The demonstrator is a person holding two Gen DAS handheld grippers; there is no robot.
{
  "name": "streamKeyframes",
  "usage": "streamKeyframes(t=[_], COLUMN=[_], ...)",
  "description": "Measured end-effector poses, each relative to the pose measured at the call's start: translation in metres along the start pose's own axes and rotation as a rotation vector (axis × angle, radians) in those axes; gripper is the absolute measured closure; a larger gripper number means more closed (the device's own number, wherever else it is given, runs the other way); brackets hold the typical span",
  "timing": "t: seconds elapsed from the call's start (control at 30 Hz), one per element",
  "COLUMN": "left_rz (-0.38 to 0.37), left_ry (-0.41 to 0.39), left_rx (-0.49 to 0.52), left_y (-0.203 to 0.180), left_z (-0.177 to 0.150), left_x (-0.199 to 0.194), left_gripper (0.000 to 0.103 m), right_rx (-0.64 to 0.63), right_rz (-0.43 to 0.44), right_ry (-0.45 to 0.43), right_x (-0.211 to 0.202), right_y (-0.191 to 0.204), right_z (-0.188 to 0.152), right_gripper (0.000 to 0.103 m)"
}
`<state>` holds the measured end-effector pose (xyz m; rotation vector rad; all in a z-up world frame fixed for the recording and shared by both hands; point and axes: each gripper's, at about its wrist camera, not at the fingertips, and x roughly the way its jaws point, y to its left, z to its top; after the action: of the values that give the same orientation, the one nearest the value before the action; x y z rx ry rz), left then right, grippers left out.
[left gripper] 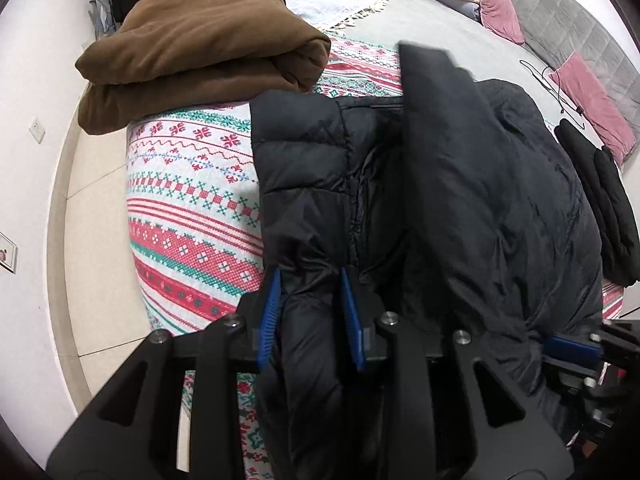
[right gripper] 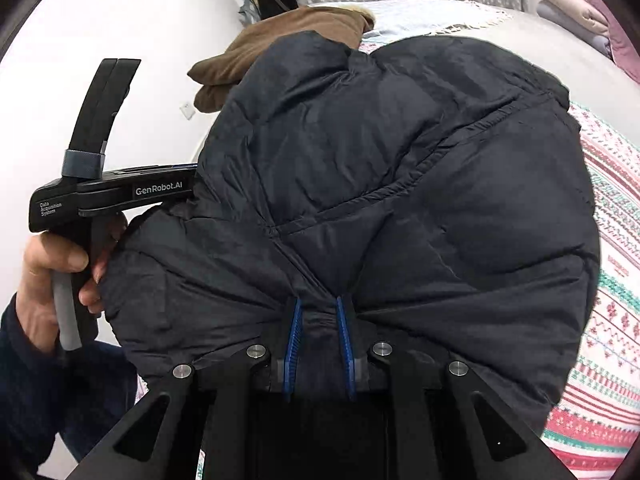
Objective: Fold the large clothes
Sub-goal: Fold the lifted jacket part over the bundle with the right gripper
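I see the puffer jacket lying on the patterned blanket, a folded fleece behind it, pillows far right.

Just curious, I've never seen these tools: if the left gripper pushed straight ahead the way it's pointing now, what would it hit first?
The left gripper is already clamped on the black puffer jacket, so it would press into more jacket first. The patterned blanket probably lies beneath, though depth is unclear.
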<state>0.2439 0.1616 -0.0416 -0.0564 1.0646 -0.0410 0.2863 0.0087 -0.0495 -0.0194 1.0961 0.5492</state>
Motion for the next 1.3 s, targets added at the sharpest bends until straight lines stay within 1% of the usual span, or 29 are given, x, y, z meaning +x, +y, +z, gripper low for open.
streamKeyframes(t=[0.1, 0.17, 0.27, 0.33, 0.37, 0.43, 0.47, 0.53, 0.57, 0.6, 0.63, 0.67, 0.7, 0.73, 0.77, 0.8, 0.83, 0.87, 0.9, 0.93, 0.97, 1.0, 1.03, 1.13, 1.23, 1.27, 1.3], left_rz=[0.005, 0.003, 0.008, 0.026, 0.036, 0.054, 0.06, 0.065, 0.066, 0.066, 0.064, 0.061, 0.059, 0.059, 0.06, 0.061, 0.063, 0.068, 0.077, 0.08, 0.081, 0.077, 0.079, 0.098, 0.085, 0.07, 0.037], left_ry=[-0.006, -0.01, -0.019, -0.028, -0.03, -0.033, -0.034, -0.036, -0.037, -0.037, -0.036, -0.036, -0.035, -0.034, -0.034, -0.034, -0.035, -0.037, -0.041, -0.043, -0.044, -0.044, -0.044, -0.053, -0.04, -0.033, -0.023], left_rx=[0.002, 0.003, 0.015, 0.028, 0.035, 0.048, 0.051, 0.055, 0.059, 0.062, 0.063, 0.062, 0.061, 0.059, 0.057, 0.057, 0.057, 0.06, 0.066, 0.068, 0.068, 0.065, 0.064, 0.073, 0.062, 0.039, -0.004], left_y=[-0.001, -0.002, -0.005, -0.009, -0.011, -0.016, -0.018, -0.02, -0.021, -0.023, -0.023, -0.023, -0.024, -0.024, -0.023, -0.024, -0.025, -0.025, -0.027, -0.027, -0.028, -0.029, -0.03, -0.032, -0.027, -0.022, -0.012], left_z=[-0.002, -0.004, -0.008, -0.01, -0.01, -0.011, -0.011, -0.012, -0.013, -0.013, -0.013, -0.013, -0.013, -0.013, -0.013, -0.013, -0.013, -0.013, -0.014, -0.015, -0.015, -0.016, -0.017, -0.018, -0.016, -0.014, -0.014], left_x=[-0.001, 0.0, 0.001, 0.001, 0.002, 0.002, 0.002, 0.002, 0.001, 0.001, 0.0, 0.0, 0.0, 0.0, 0.0, -0.001, -0.001, -0.001, -0.001, -0.001, -0.002, -0.001, -0.001, -0.002, -0.006, -0.009, -0.015], left_gripper=[0.071, 0.071, 0.071, 0.071, 0.071, 0.071, 0.071, 0.071, 0.071, 0.071, 0.071, 0.071, 0.071, 0.071, 0.071, 0.071, 0.071, 0.071, 0.071, 0.071, 0.071, 0.07, 0.07, 0.07, 0.069, 0.065, 0.058], right_rx=[-0.031, -0.038, -0.022, -0.003, -0.003, -0.02, -0.009, 0.062, 0.088, 0.098, 0.11, 0.129, 0.138, 0.145, 0.146, 0.149, 0.146, 0.137, 0.132, 0.132, 0.144, 0.151, 0.156, 0.161, 0.13, 0.119, 0.112], right_rz=[-0.004, 0.002, 0.004, 0.01, 0.004, -0.008, 0.005, 0.103, 0.179, 0.202, 0.21, 0.222, 0.229, 0.216, 0.187, 0.125, 0.09, 0.082, 0.081, 0.072, 0.055, 0.038, 0.028, 0.025, 0.004, 0.008, 0.012], right_ry=[-0.028, -0.016, 0.014, 0.029, 0.035, 0.049, 0.051, 0.028, -0.011, -0.028, -0.037, -0.027, -0.014, 0.01, 0.027, 0.054, 0.069, 0.089, 0.091, 0.086, 0.093, 0.11, 0.132, 0.141, 0.137, 0.119, 0.098], right_x=[-0.029, -0.04, -0.037, -0.026, -0.018, -0.017, -0.025, -0.05, -0.073, -0.085, -0.094, -0.1, -0.1, -0.092, -0.085, -0.071, -0.062, -0.052, -0.047, -0.045, -0.04, -0.032, -0.023, -0.023, -0.025, -0.032, -0.039], right_y=[0.009, 0.008, -0.001, -0.006, -0.005, -0.004, -0.005, -0.009, -0.012, -0.015, -0.017, -0.021, -0.025, -0.029, -0.032, -0.037, -0.04, -0.041, -0.043, -0.045, -0.049, -0.052, -0.054, -0.057, -0.049, -0.047, -0.046], right_z=[-0.015, -0.03, -0.044, -0.049, -0.044, -0.043, -0.04, -0.036, -0.037, -0.038, -0.04, -0.044, -0.048, -0.053, -0.059, -0.065, -0.069, -0.072, -0.075, -0.077, -0.079, -0.08, -0.083, -0.085, -0.084, -0.083, -0.082], right_gripper=[0.084, 0.082, 0.082, 0.082, 0.082, 0.082, 0.081, 0.08, 0.077, 0.067, 0.053, 0.047, 0.047, 0.047, 0.047, 0.047, 0.047, 0.048, 0.049, 0.057, 0.063, 0.073, 0.076, 0.076, 0.076, 0.076, 0.076])
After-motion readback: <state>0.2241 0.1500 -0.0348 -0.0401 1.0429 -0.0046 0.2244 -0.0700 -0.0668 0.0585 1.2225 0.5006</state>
